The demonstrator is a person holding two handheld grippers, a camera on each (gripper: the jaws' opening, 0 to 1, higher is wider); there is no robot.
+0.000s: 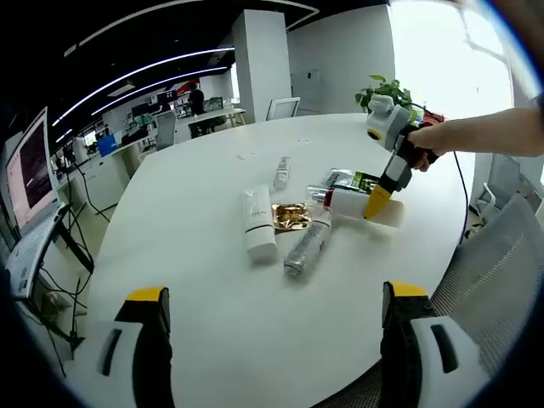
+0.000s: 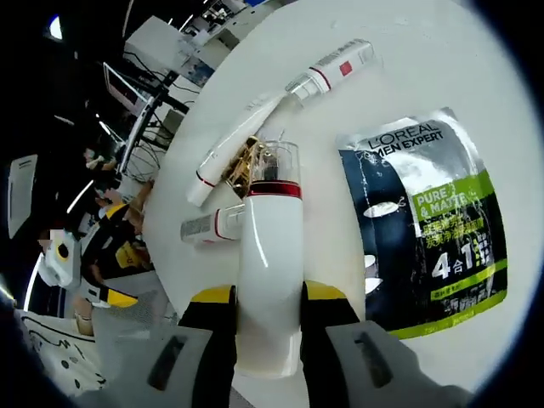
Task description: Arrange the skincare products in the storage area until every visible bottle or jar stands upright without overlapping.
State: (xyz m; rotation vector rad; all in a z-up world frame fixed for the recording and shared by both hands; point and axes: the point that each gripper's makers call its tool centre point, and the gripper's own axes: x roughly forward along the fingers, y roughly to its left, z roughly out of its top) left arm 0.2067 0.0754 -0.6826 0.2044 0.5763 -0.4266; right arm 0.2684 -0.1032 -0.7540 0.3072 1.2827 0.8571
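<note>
White bottle point(image 2: 269, 280) with red band, clear cap, clamped in right tongs point(image 2: 269, 299), left tongs point(image 1: 276, 310) wide, perhaps idle.

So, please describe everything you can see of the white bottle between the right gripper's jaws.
The white bottle is a glossy, plastic-looking cylinder with a red band and a clear cap over its pump top. It lies lengthwise between the right gripper's yellow-tipped jaws, which press against its sides, cap pointing away from the camera. Beside it on the white table lies a dark L'Oreal sachet.
</note>
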